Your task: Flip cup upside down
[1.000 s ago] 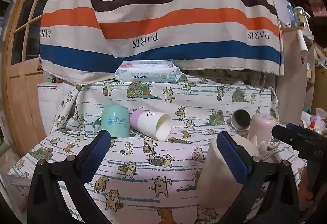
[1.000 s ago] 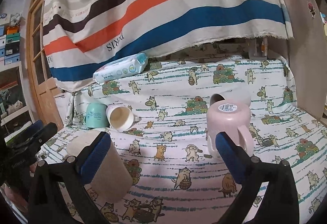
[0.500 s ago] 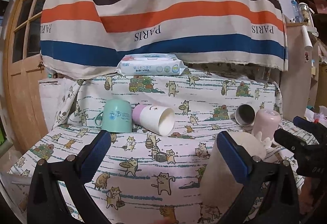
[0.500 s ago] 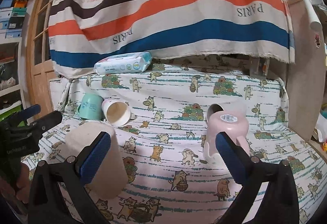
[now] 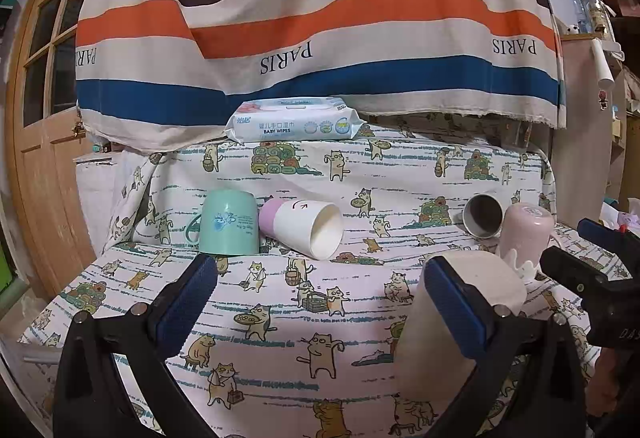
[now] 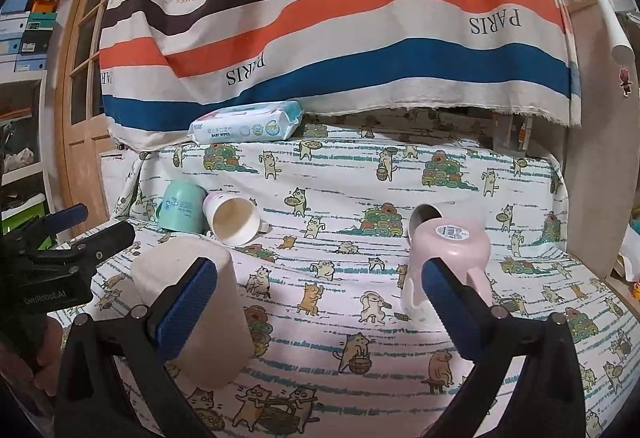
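Several cups sit on the cat-print cloth (image 5: 280, 318). A beige cup (image 5: 448, 322) stands upside down near the front, just behind my left gripper's right finger; it also shows in the right wrist view (image 6: 200, 310). A mint mug (image 5: 228, 222) stands upside down at the back left. A white and purple cup (image 5: 304, 224) lies on its side beside it. A pink mug (image 6: 448, 262) stands upside down at the right, with a white cup (image 5: 482, 216) on its side behind it. My left gripper (image 5: 320, 306) and right gripper (image 6: 320, 302) are both open and empty.
A pack of baby wipes (image 5: 296, 120) lies on the raised back ledge under a striped hanging cloth (image 5: 320, 18). A wooden door (image 5: 40, 158) is at the left. A cabinet side (image 6: 588, 158) bounds the right.
Both grippers have drawn back and levelled slightly, staying open. The cups have not moved.
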Demonstrator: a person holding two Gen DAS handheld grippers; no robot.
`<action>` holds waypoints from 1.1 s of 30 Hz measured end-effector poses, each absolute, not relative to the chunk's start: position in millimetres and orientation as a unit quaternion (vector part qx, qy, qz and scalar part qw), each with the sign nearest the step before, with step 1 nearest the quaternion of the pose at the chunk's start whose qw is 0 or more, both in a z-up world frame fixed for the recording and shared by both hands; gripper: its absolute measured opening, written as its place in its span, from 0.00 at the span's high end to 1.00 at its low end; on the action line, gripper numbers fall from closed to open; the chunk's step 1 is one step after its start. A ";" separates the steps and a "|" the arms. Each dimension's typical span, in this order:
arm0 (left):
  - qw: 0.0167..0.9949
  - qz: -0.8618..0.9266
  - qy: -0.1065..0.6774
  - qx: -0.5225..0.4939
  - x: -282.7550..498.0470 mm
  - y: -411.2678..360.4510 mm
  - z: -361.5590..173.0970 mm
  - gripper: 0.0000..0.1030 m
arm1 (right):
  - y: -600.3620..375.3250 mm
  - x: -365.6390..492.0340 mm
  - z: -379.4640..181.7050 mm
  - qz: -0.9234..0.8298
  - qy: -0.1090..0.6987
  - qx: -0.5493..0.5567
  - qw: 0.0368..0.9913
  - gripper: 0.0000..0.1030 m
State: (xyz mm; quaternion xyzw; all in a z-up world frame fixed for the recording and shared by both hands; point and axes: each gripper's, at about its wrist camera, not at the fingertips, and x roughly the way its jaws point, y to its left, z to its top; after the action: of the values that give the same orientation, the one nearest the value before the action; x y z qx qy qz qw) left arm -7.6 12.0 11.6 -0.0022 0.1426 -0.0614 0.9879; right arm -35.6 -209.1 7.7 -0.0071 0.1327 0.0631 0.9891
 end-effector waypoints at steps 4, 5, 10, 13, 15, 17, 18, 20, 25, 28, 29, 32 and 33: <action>0.988 -0.060 0.141 -0.003 -8.6 13.3 12.4 0.00 | -209.5 -35.7 7.7 0.064 0.133 -0.007 0.989 0.00; 0.988 -0.060 0.141 -0.004 -8.4 13.5 12.4 0.00 | -209.7 -35.8 7.8 0.064 0.133 -0.007 0.989 0.00; 0.988 -0.055 0.142 -0.003 -7.6 13.6 12.4 0.00 | -209.4 -36.0 7.9 0.062 0.133 -0.007 0.989 0.00; 0.989 -0.058 0.138 -0.006 -8.6 14.7 13.0 0.00 | -209.7 -36.5 8.0 0.062 0.132 -0.007 0.989 0.00; 0.989 -0.057 0.139 -0.005 -8.2 14.4 12.7 0.00 | -209.7 -36.7 8.0 0.063 0.132 -0.008 0.989 0.00; 0.989 -0.057 0.139 -0.005 -8.1 14.3 12.7 0.00 | -210.0 -36.9 8.1 0.063 0.132 -0.008 0.989 0.00; 0.989 -0.057 0.139 -0.005 -7.9 14.1 12.7 0.00 | -209.5 -36.7 8.1 0.063 0.132 -0.008 0.989 0.00; 0.989 -0.057 0.140 -0.005 -7.8 14.0 12.6 0.00 | -209.3 -36.7 8.1 0.063 0.132 -0.008 0.989 0.00; 0.989 -0.060 0.137 -0.005 -8.2 13.1 12.8 0.00 | -209.5 -36.7 8.1 0.063 0.132 -0.008 0.989 0.00; 0.989 -0.060 0.138 -0.005 -8.8 12.6 12.7 0.00 | -209.4 -36.6 8.1 0.064 0.132 -0.008 0.989 0.00; 0.989 -0.060 0.138 -0.005 -9.0 12.5 12.7 0.00 | -209.5 -36.6 8.1 0.063 0.132 -0.008 0.989 0.00; 0.989 -0.060 0.137 -0.006 -8.8 12.7 12.7 0.00 | -209.5 -36.9 8.2 0.061 0.132 -0.007 0.989 0.00; 0.989 -0.060 0.137 -0.006 -8.8 12.7 12.6 0.00 | -209.5 -37.2 8.1 0.062 0.131 -0.007 0.989 0.00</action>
State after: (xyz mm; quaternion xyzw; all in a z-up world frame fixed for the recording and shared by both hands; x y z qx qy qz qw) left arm -8.8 12.7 12.6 -0.0055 0.1374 -0.0601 0.9887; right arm -37.2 -209.5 8.1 -0.0071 0.1314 0.0616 0.9894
